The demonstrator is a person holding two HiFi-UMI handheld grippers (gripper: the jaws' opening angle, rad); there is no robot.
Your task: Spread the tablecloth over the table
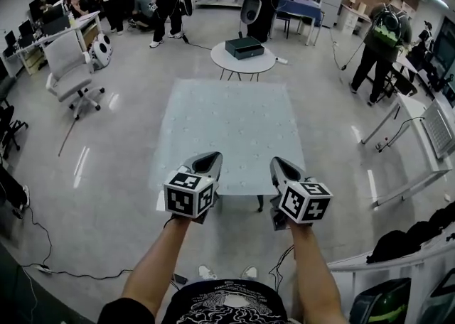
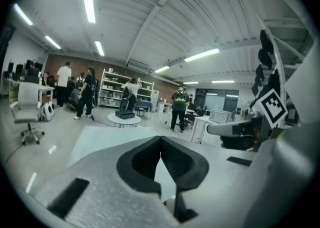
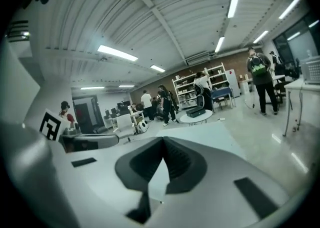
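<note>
A pale tablecloth [image 1: 227,127] lies flat over the rectangular table in front of me, with its near hem hanging at the front edge. My left gripper [image 1: 213,157] and right gripper [image 1: 277,162] hover side by side above that near edge, both pointing away from me. In the left gripper view the left gripper [image 2: 161,137] has its dark pads pressed together with nothing between them, and the tablecloth [image 2: 102,139] shows beyond it. The right gripper [image 3: 163,139] is likewise shut and empty, with the tablecloth [image 3: 220,134] ahead of it.
Beyond the table stands a round white table [image 1: 245,67] carrying a black box [image 1: 244,47]. A white office chair [image 1: 71,74] is at the left and a white desk [image 1: 426,138] at the right. People stand at the back and right. A cable [image 1: 43,244] trails on the floor.
</note>
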